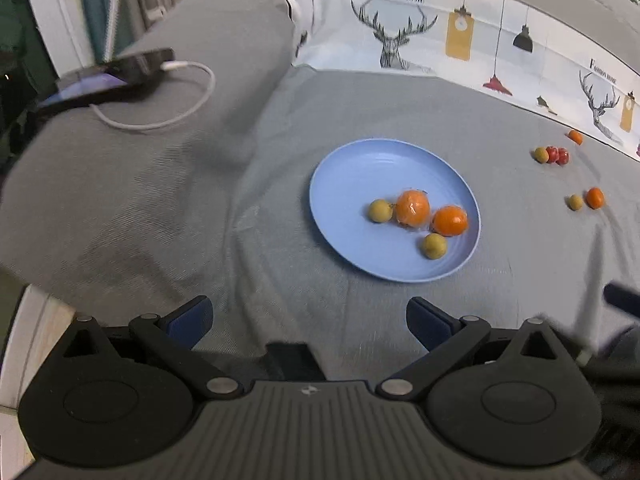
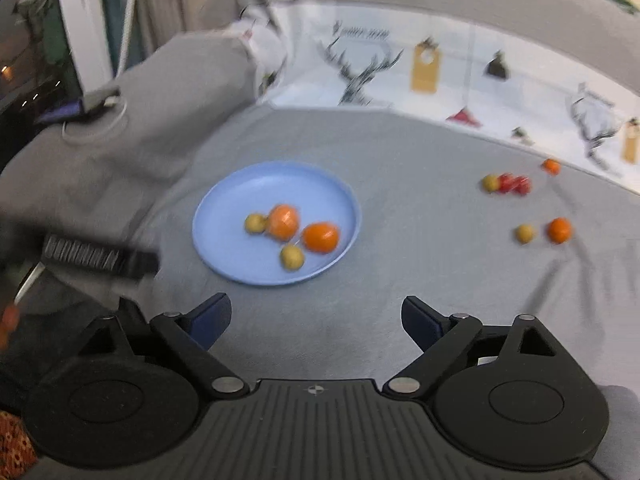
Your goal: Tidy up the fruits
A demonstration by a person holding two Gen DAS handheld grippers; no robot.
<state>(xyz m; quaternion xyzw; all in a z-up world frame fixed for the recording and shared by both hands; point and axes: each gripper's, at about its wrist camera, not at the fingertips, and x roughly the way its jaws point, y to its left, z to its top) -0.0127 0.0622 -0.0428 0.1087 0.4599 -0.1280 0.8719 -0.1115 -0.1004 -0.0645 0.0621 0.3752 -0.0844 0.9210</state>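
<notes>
A blue plate (image 1: 352, 176) is sitting near the middle of a grey bedspread (image 1: 280, 280), with a good stretch of bare cloth between it and the near edge where both grippers are hovering. Four fruits are lying on the plate, gathered toward its right side: two oranges in clear wrap, one (image 1: 413, 208) just left of the other (image 1: 450, 221) and touching it, a small yellow-green fruit (image 1: 379, 211) resting against the left orange, and a second yellow-green fruit (image 1: 433, 245) lying just below the right orange, close to the plate's near rim. Well apart from the plate, toward the right edge of the bedspread, more fruit is lying loose on the cloth: a yellow-green fruit (image 1: 541, 155) touching a small cluster of red fruits (image 1: 558, 155), a small orange (image 1: 575, 137) beyond them near the far edge, and nearer, a yellow-green fruit (image 1: 575, 202) sitting just beside another orange (image 1: 595, 197). The left gripper (image 1: 308, 316) is standing with its blue-padded fingers spread wide and nothing between them, only grey cloth showing in the gap. The right gripper (image 2: 316, 316) is likewise holding its fingers wide apart and empty, and its view is blurring. At the left edge, on a raised grey cushion (image 1: 208, 32), a dark phone (image 1: 116, 74) is lying with a white charging cable (image 1: 188, 100) looping from it. A patterned sheet (image 1: 460, 40) printed with deer heads and hanging lamps is running along the far edge.
</notes>
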